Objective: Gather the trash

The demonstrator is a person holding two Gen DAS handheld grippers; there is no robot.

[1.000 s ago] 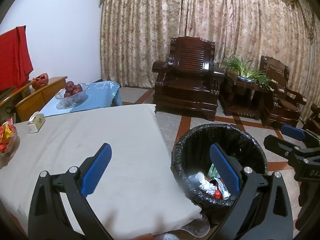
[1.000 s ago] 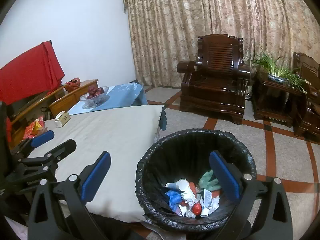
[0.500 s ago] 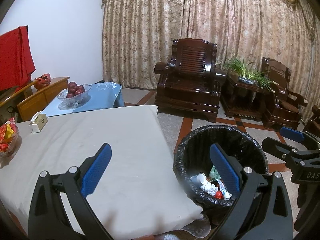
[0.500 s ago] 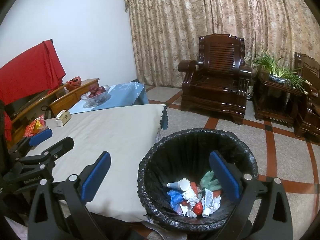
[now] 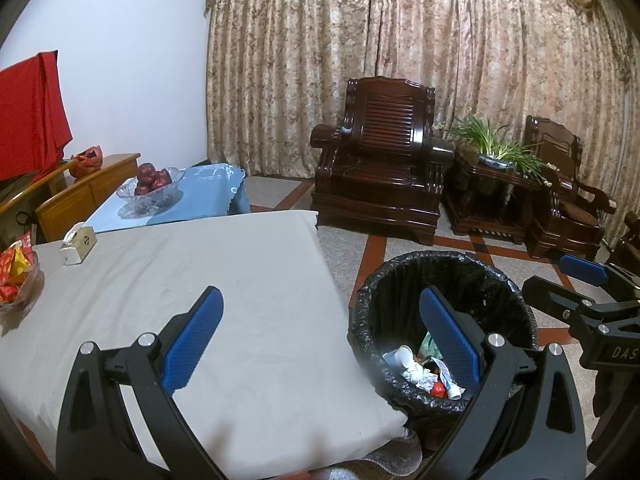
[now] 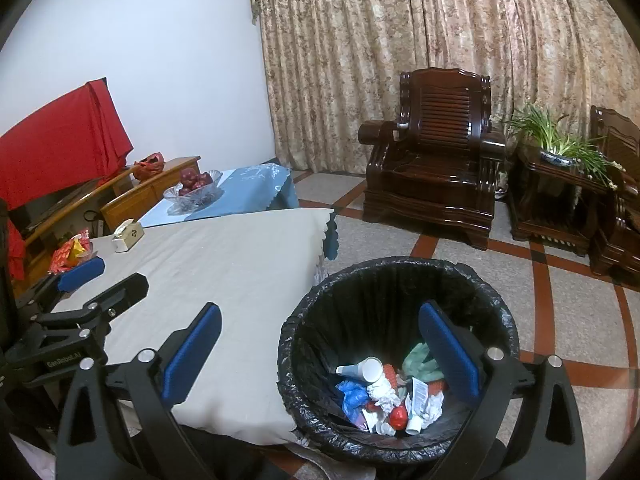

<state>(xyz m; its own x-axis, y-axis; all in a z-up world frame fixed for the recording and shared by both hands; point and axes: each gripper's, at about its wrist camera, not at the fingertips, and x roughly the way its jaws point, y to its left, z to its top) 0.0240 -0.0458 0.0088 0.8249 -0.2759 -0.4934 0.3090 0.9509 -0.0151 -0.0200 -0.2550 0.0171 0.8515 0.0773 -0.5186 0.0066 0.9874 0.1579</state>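
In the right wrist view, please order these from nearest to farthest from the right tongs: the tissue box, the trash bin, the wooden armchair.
1. trash bin: on the floor, just under the open right tongs.
2. tissue box: left, at the table's far edge.
3. wooden armchair: across the room, by the curtain.

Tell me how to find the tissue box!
Look at the big grey table, along its far left edge. The tissue box sits between the snack bowl and the apple bowl: small, boxy, white tissue poking out.

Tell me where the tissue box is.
The tissue box sits at the far left of the grey table, between the snack bowl and the fruit bowl.
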